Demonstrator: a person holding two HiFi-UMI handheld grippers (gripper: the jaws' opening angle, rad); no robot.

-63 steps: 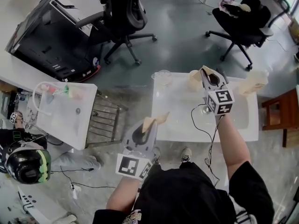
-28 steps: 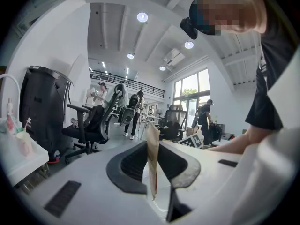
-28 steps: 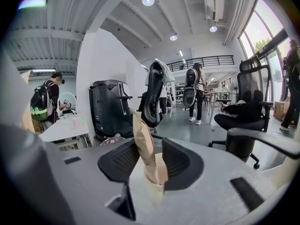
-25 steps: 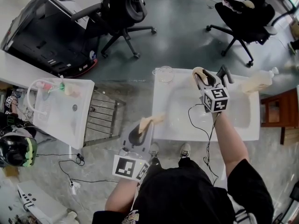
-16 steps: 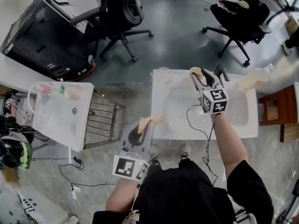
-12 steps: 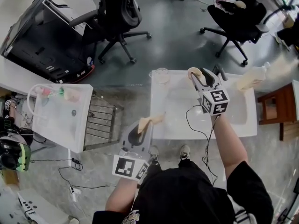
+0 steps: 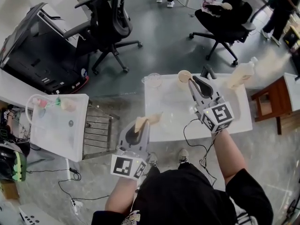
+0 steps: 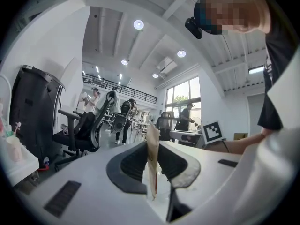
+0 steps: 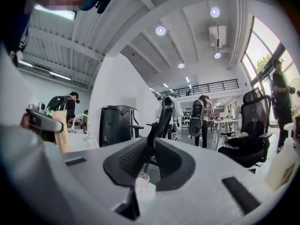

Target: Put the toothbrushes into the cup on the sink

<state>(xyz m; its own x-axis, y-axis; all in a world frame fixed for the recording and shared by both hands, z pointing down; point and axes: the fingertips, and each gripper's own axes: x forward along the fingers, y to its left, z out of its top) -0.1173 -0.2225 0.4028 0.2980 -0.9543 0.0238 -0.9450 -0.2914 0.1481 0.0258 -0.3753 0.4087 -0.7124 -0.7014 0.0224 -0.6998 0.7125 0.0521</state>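
Head view, left claw (image 7: 140,123) clamps toothbrush (image 7: 154,117) (beige)

The person wears a black short-sleeved shirt (image 7: 187,196). The left tongs (image 7: 139,124) and right tongs (image 7: 196,80) are grey with black pads, each with a black-and-white marker cube (image 7: 218,117).

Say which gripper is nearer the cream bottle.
Right. The right gripper is over the sink near the bottle; the left gripper is at its opposite corner.

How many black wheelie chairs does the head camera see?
2. The left chair stands at the top left, the right chair at the top right, something pale lying on it. Others may be outside this view.
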